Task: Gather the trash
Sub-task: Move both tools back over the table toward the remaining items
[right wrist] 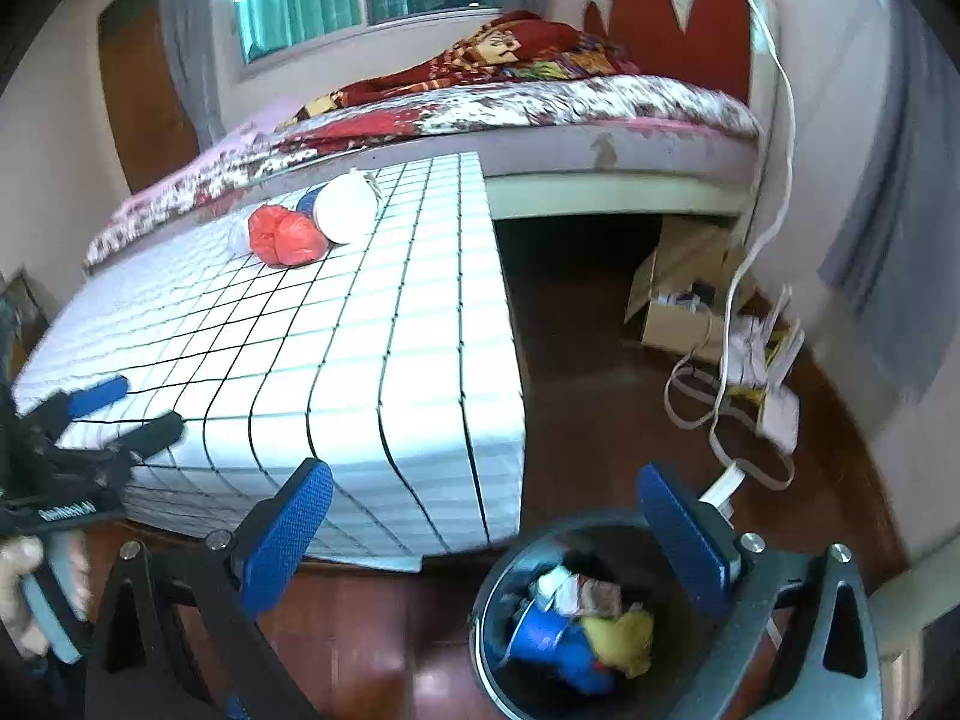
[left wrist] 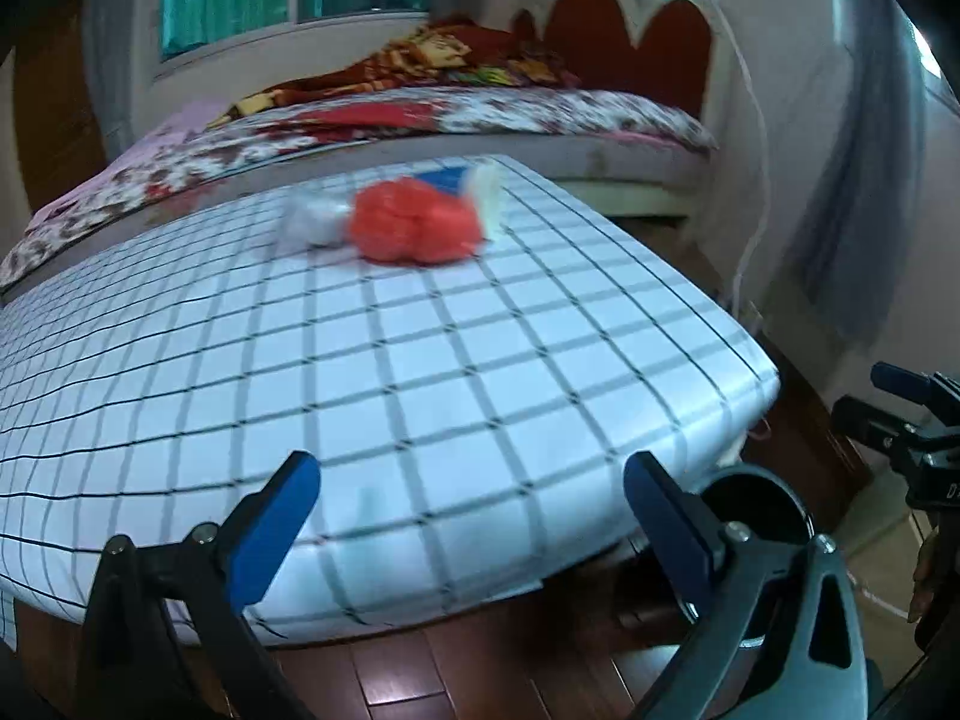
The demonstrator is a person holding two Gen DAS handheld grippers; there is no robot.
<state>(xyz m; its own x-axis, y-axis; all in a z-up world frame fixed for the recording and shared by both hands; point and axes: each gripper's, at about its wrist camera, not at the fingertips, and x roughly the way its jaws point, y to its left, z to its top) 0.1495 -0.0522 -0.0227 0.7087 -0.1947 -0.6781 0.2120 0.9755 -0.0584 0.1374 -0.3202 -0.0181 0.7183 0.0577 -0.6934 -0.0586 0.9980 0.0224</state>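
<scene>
The left tool (left wrist: 471,495) hangs over the near edge of the checked tabletop (left wrist: 420,372), its blue pads spread wide with nothing between them. Across the tabletop, toward the far edge, lies the remaining trash: a pale crumpled wrapper (left wrist: 312,219), blurred in the left wrist view and possibly clear plastic, touching a crumpled red bag (left wrist: 414,222), with a white cup (right wrist: 348,207) on its side just beside the bag. A blue item (left wrist: 444,177) shows behind them. The bed (right wrist: 540,102) runs along the far side. Right of the tabletop, on the wooden floor (right wrist: 588,360), the right tool (right wrist: 486,516) is likewise wide open and empty, above a black bin (right wrist: 498,618) that holds blue, yellow and white rubbish. A cardboard box (right wrist: 678,312) sits farther right, near the wall.
</scene>
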